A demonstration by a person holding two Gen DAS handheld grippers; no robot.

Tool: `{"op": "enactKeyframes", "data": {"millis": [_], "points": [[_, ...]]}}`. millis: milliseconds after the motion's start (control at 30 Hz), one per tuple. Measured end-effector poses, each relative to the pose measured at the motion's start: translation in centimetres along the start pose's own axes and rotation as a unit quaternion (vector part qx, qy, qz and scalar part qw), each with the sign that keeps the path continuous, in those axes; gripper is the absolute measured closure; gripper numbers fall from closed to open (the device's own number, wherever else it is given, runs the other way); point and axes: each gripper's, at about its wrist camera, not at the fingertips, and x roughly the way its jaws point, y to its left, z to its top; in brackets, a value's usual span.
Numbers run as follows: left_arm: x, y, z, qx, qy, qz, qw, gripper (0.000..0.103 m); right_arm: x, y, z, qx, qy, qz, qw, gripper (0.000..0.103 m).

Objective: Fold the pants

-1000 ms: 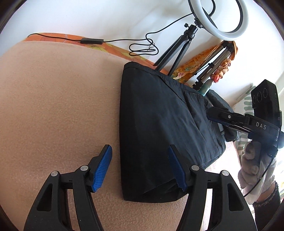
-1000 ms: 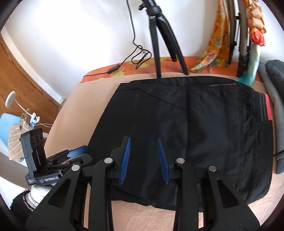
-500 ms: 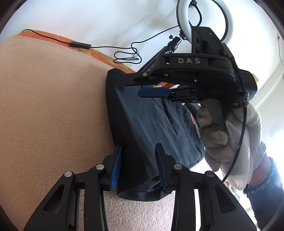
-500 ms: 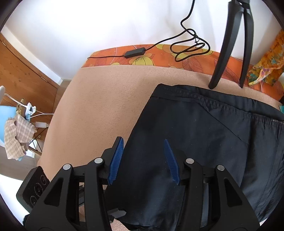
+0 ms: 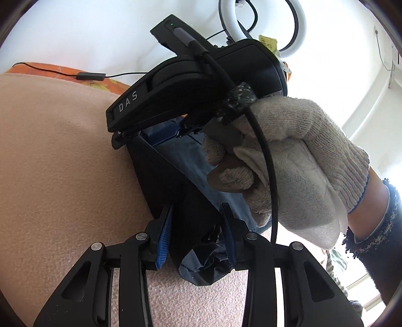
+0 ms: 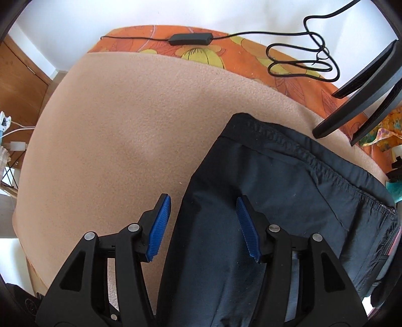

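Observation:
The black pants (image 6: 271,201) lie folded on the beige blanket (image 6: 120,130). In the left wrist view my left gripper (image 5: 198,234) straddles the near corner of the folded pants (image 5: 160,181); its blue pads sit on either side of the fabric edge, partly closed, with small gaps showing. My right gripper (image 6: 203,226) is open, its pads straddling the left edge of the pants. From the left wrist view, the right gripper's body (image 5: 191,83) and the gloved hand (image 5: 289,161) hover over the pants and hide most of them.
An orange floral sheet (image 6: 226,52) runs along the far edge with a black cable and adapter (image 6: 191,39). Tripod legs (image 6: 361,93) stand at the far right. A ring light (image 5: 263,22) is against the white wall. Wooden door (image 6: 17,78) at left.
My left gripper has moved in onto the pants' near corner and narrowed. My right gripper has swung left across the pants to their left edge, and opened wider.

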Motion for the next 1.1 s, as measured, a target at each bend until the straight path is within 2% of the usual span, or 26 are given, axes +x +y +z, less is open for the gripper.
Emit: {"op": "enactKeyframes", "data": {"millis": [67,133,167,233,333,500,667,700,833,900,1000,1100], "points": [[0.0,-0.2,0.0,0.004,0.002,0.008,1.0,0.069,0.5,0.1,-0.1,-0.005,0.0,-0.011,1.0,0.05],[0.0,-0.3,0.0,0.004,0.001,0.013,0.9999,0.069,0.4,0.1,-0.4,-0.01,-0.008,-0.021,1.0,0.059],[0.1,-0.3,0.0,0.003,0.0,0.019,0.9998,0.065,0.3,-0.1,-0.6,-0.007,-0.013,-0.018,1.0,0.063],[0.3,-0.6,-0.1,0.005,0.006,0.023,0.9997,0.063,0.0,-0.7,-0.9,0.001,-0.021,-0.004,1.0,0.082],[0.5,-1.0,-0.2,0.009,0.014,0.024,0.9996,0.062,-0.8,-2.0,-1.8,0.023,-0.038,0.018,0.999,0.093],[-1.0,-1.7,-0.6,0.004,0.019,0.021,0.9996,0.059,-2.7,-4.0,-3.3,0.05,-0.079,0.058,0.994,0.097],[-3.5,-2.3,0.1,0.027,-0.003,0.031,0.9992,0.059,-5.4,-5.6,-4.9,0.071,-0.119,0.098,0.985,0.097],[-4.0,-2.3,0.5,0.031,-0.008,0.033,0.9989,0.055,-5.9,-5.9,-5.1,0.077,-0.127,0.105,0.983,0.097],[-4.7,-1.1,2.0,0.029,-0.038,0.076,0.996,0.053,-8.2,-7.7,-6.4,0.091,-0.152,0.125,0.976,0.097],[-4.1,-0.7,2.5,0.025,-0.033,0.09,0.9951,0.053,-9.2,-8.9,-6.9,0.096,-0.163,0.133,0.973,0.097],[-2.2,-1.4,2.5,0.045,-0.022,0.103,0.9934,0.053,-11.1,-11.0,-8.1,0.105,-0.178,0.139,0.968,0.097],[0.5,-2.7,2.2,0.071,0.003,0.101,0.9924,0.053,-12.8,-13.4,-9.7,0.112,-0.192,0.14,0.965,0.098]]}}
